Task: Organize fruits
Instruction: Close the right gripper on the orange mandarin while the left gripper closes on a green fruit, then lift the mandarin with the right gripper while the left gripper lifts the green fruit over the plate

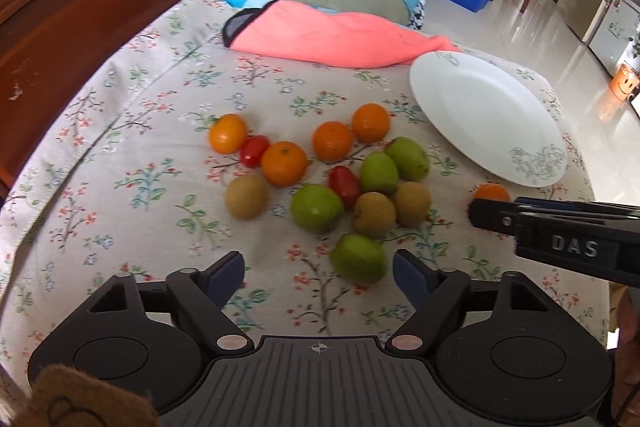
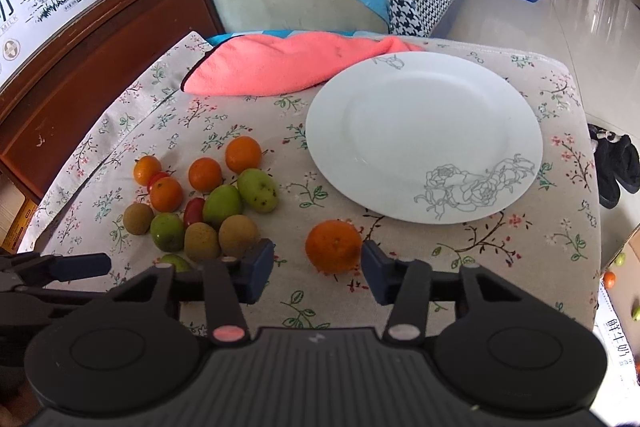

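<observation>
The orange (image 2: 334,247) at lower centre sits, seemingly untouched, between your wide-open, empty right gripper (image 2: 318,269); close off-centre and it rolls away.

My two grippers (image 1: 319,273) (image 2: 317,271) are black plastic with ribbed bodies, round pivot discs, dark blue pads (image 2: 262,259); one reads "DAS".

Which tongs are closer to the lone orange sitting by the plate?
Right. The right tongs are open around the lone orange, one finger on each side. The left tongs hover open over the fruit cluster, near a green fruit.
</observation>
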Demonstrator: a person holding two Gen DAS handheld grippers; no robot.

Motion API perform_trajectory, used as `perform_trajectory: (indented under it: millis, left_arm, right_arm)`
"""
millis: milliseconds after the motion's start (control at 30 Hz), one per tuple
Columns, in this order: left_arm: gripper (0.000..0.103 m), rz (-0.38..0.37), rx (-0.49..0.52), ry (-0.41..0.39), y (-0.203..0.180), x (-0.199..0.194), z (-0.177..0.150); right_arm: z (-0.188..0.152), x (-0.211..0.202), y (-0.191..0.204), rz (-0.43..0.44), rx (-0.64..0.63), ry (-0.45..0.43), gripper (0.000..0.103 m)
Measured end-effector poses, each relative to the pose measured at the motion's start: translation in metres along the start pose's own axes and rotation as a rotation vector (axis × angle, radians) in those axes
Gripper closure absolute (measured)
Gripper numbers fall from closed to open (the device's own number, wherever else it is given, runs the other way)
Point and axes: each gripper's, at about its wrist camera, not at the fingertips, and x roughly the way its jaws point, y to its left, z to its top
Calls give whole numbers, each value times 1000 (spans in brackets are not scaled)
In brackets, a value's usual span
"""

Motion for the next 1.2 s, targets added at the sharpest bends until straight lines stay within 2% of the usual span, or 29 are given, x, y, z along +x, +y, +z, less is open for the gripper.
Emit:
perform_trajectory:
  millis: [300,400,467,567,800,1033,1200]
  left_arm:
    - [47,-25,10,10,-9,13,0]
    - [53,-16,24,-5,-10,13,-1]
    - [61,-31,21,-13,-10,13,-1]
    - [69,-51,20,-16,-9,13,-1]
    - [70,-43,46,-29,-13,13,-3]
    - [68,11,139,-31,-27,14,-7]
    - [66,17,135,-30,-27,14,-7]
  right_arm:
    - [3,9,-5,-1,44,11,57]
    - [2,13,-5,3,51,28,62]
    - [2,14,-5,18,56,33,70]
    - [1,13,-2,19,41,32,70]
    - [2,12,-1,35,30,33,70]
    - [0,12,3,39,7,40,70]
    - [-1,13,5,38,-7,41,70]
